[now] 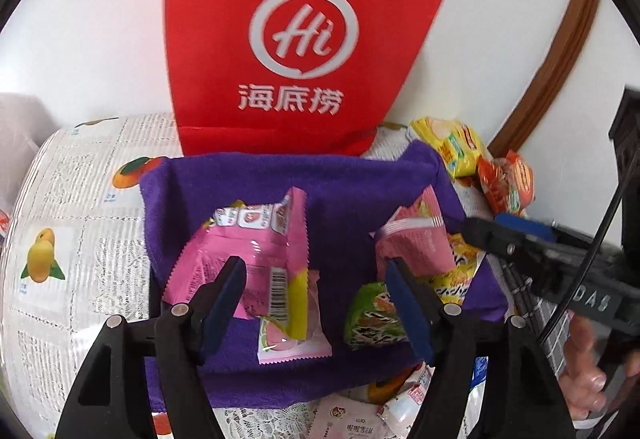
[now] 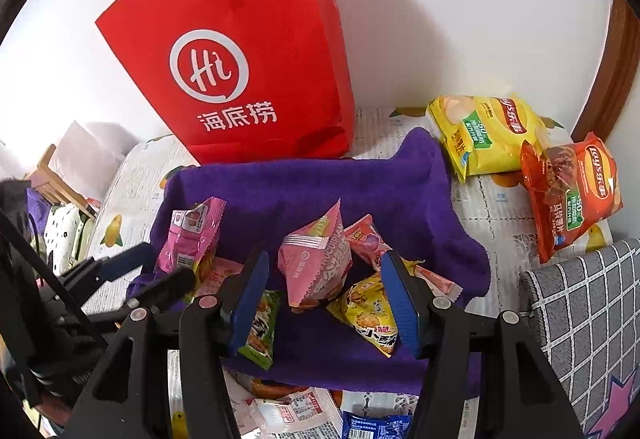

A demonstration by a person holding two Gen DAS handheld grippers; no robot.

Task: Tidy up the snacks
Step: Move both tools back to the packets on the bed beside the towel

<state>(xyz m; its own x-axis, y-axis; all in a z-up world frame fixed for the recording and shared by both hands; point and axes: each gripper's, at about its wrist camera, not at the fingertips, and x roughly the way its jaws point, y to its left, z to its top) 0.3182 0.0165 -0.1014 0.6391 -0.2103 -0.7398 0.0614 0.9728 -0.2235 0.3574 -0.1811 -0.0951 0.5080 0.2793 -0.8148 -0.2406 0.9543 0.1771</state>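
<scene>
A purple cloth-lined basket [image 1: 352,175] [image 2: 304,179] holds several snack packets: a pink one [image 1: 248,251] [image 2: 192,235] at its left, a pink pouch [image 2: 320,263] [image 1: 412,243] in the middle, a green one [image 1: 372,315] [image 2: 260,323] and a yellow one [image 2: 372,315]. My left gripper [image 1: 316,303] is open and empty above the basket's near left part. My right gripper [image 2: 324,303] is open and empty above the middle, with the pink pouch just beyond its tips. The right gripper also shows at the right of the left wrist view [image 1: 500,235].
A red paper bag [image 1: 304,39] [image 2: 248,71] stands behind the basket against the wall. A yellow chip bag [image 2: 488,131] and an orange one [image 2: 572,191] lie at the right. More packets [image 2: 296,411] lie in front of the basket. A grey checked cushion [image 2: 592,311] lies at the right.
</scene>
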